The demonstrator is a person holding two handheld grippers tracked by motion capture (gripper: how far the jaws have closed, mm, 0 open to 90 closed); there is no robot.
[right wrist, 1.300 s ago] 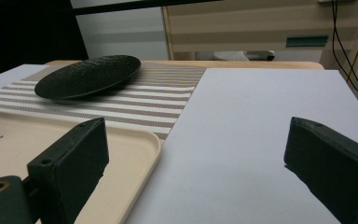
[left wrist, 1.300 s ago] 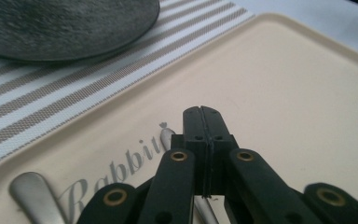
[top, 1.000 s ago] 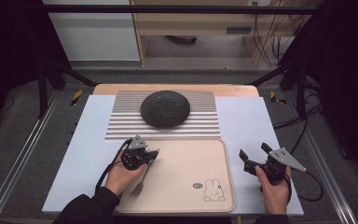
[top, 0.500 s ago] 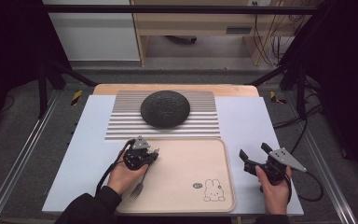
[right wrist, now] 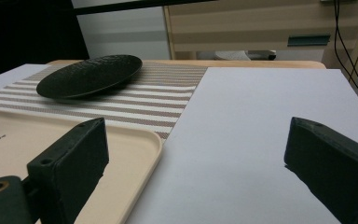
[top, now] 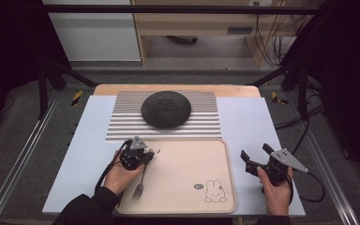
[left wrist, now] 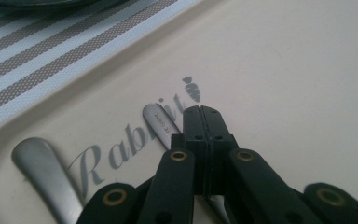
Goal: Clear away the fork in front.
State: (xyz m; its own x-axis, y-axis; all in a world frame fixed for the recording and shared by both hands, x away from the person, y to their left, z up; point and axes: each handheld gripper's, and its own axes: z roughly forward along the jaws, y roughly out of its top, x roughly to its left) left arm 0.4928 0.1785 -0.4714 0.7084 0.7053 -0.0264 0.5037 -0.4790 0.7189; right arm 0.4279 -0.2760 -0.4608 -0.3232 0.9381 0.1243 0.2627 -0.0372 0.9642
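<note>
Beige tray point(top: 187, 187) sits lower centre, little changed from before. Left gripper point(top: 143, 154) at its upper-left corner stays clamped shut on a fork point(top: 139, 186) handle, tines trailing down-frame. Right gripper point(top: 255, 159) gapes wide, lower right.

Beige tray point(top: 225, 154) w/ grey "Rabbit" lettering, small carrot mark point(left wrist: 192, 88) & line-drawn bunny point(top: 213, 191). Silver fork point(top: 139, 186) plus silver handles point(left wrist: 44, 170); black grippers, brass-coloured rivets. Matte black textured plate point(top: 166, 109) on grey/white striped mat point(top: 122, 123), pale blue-grey table cover point(top: 248, 119) over wood-tone top.
</note>
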